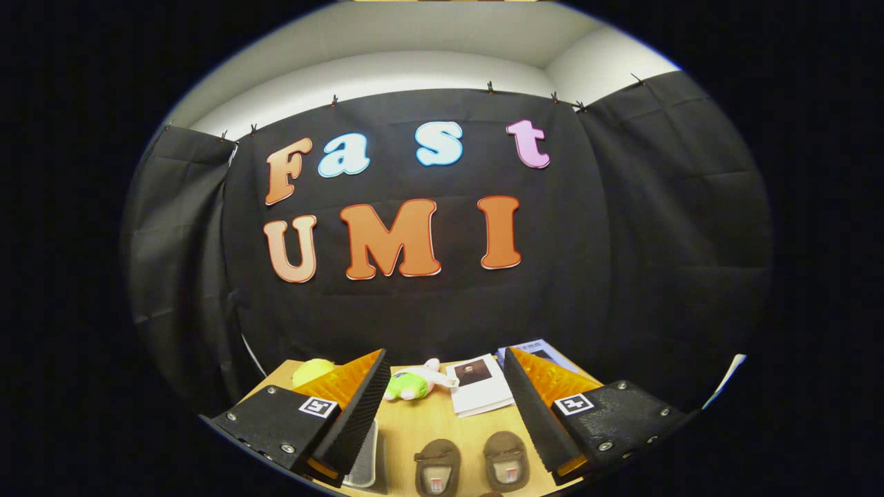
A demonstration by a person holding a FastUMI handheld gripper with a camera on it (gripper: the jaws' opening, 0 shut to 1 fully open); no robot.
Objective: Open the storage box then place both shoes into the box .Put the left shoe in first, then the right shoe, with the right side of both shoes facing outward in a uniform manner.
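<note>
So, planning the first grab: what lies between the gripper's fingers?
In the gripper view, the open gripper frames bare table and two brown shoes, untouched.

The gripper (445, 407) hangs above the wooden table (428, 421) with its fingers spread wide and nothing between them, so the way forward and down is open. Two brown shoes (473, 469) sit side by side on the table just below the gap, a narrow strip of bare wood between them. Beyond them bare tabletop runs on to a green and white plush toy (414, 384) and a white booklet (480, 385) lying near the back, close to the black cloth wall (428, 310). A pale box edge (362, 464) lies under the left finger, and a yellow ball (312, 371) sits beyond that finger.
</note>
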